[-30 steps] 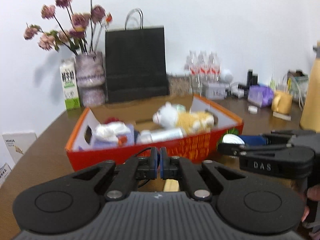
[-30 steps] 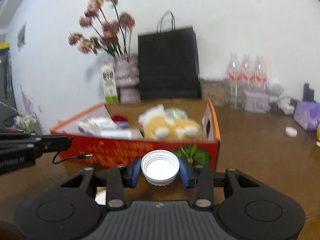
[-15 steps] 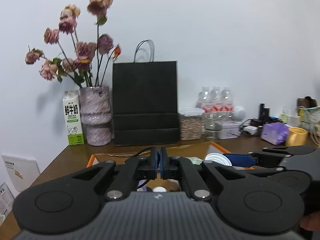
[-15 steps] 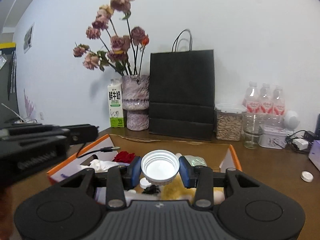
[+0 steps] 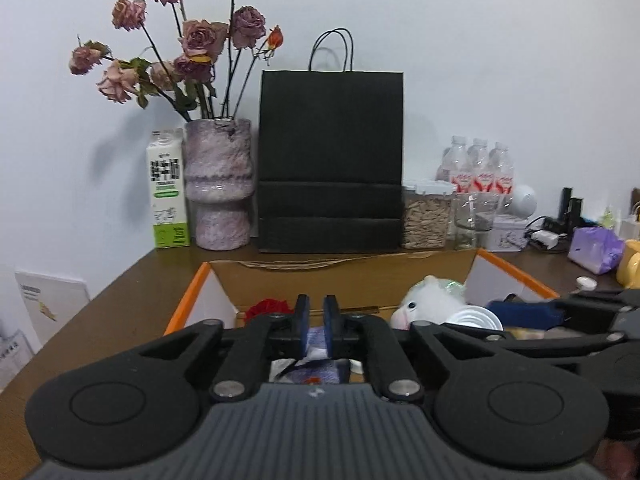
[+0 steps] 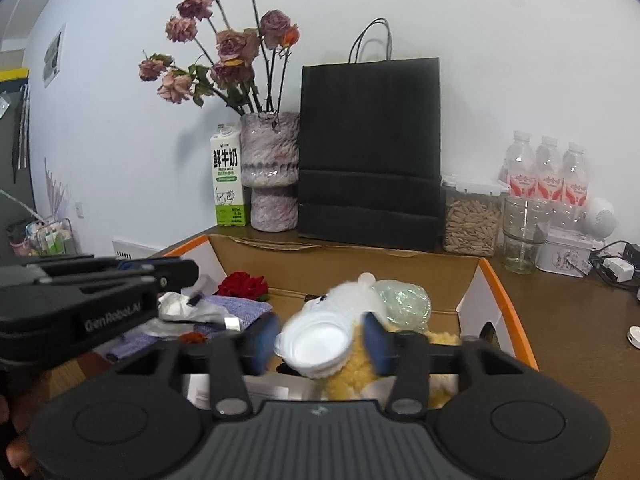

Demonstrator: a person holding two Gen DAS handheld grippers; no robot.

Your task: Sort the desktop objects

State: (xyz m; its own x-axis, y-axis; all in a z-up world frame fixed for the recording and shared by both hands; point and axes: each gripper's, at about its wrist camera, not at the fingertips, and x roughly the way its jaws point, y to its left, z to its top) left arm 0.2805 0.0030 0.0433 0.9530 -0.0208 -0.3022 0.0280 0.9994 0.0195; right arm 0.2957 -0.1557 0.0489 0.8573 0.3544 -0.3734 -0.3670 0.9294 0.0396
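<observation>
Orange box [image 6: 516,312], white cap [image 6: 318,346] loose between right gripper [image 6: 320,344] pads (apart)

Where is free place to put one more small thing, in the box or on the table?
Inside the box, bare cardboard shows only between the red flower and the plush toy; the rest is piled. The table right of the box is bare up to a small white cap.
</observation>
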